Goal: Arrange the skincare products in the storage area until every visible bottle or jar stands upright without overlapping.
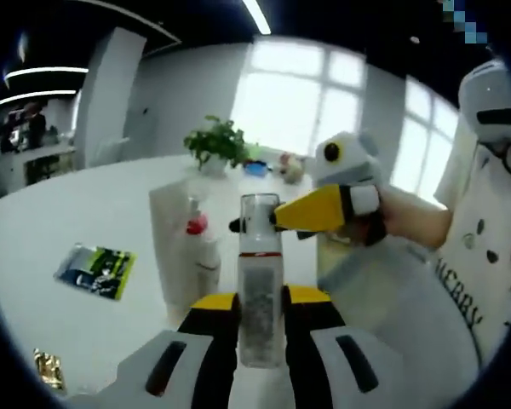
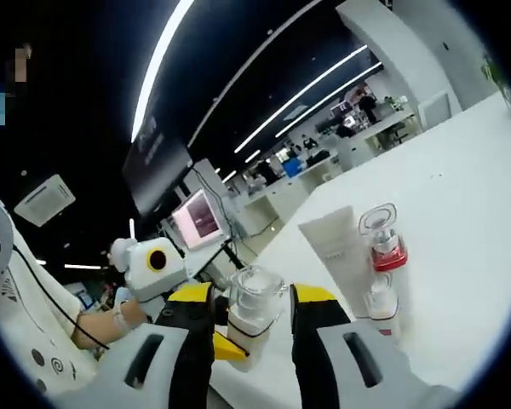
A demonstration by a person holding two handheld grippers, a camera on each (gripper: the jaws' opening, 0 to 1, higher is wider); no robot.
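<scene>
A clear bottle (image 1: 261,315) with a white collar stands upright between my left gripper's (image 1: 260,300) yellow-tipped jaws, which are shut on its body. Its clear cap (image 1: 260,213) is pinched from the right by my right gripper (image 1: 264,221). In the right gripper view the same cap (image 2: 255,298) sits between the right gripper's (image 2: 254,296) jaws, with the left gripper (image 2: 235,342) holding the bottle from below left. Behind stand a white tube (image 1: 172,247) (image 2: 332,243) and a red-collared pump bottle (image 1: 198,226) (image 2: 383,247).
A white table (image 1: 77,213) carries a green and black packet (image 1: 95,270) at the left and a small gold item (image 1: 47,371) near the front edge. A potted plant (image 1: 217,145) stands at the back. A person in a white printed garment (image 1: 485,273) is at the right.
</scene>
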